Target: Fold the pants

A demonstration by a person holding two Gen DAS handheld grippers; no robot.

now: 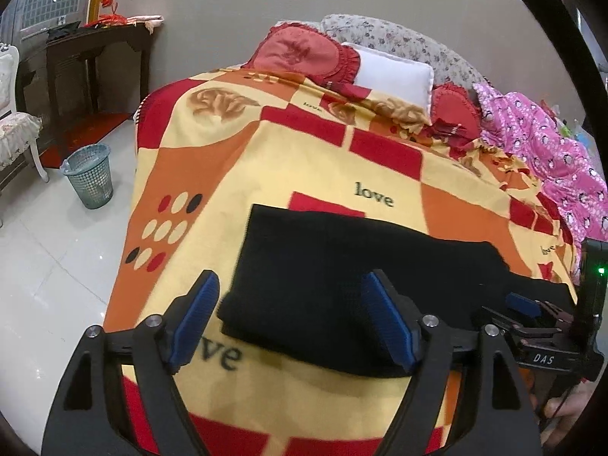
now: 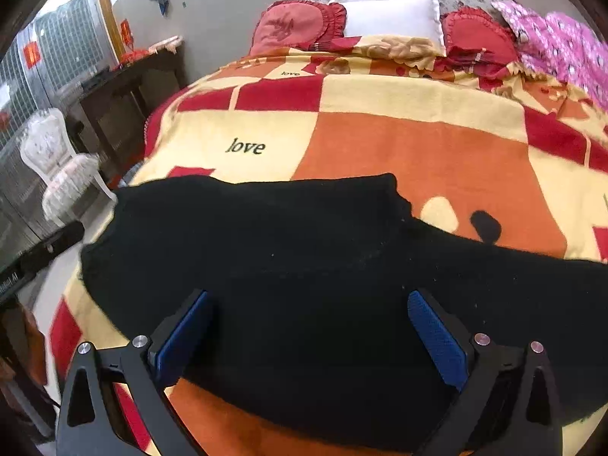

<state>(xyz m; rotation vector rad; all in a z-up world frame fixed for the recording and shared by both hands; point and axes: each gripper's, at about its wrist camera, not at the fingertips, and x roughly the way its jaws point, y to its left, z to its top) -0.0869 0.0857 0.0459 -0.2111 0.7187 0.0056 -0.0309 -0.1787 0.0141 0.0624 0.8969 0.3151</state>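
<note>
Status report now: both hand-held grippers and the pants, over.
Left hand-held gripper open, right hand-held gripper open, both empty. Black pants folded, flat on blanket. Nothing in the way.

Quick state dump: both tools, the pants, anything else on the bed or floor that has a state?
left tool: open, nothing gripped, above the pants' left end
right tool: open, nothing gripped, over the pants
black pants: lying flat on the blanket, folded over at the left end
blanket: spread over the bed
white pillow: propped at the headboard
waste basket: upright on the floor
</note>
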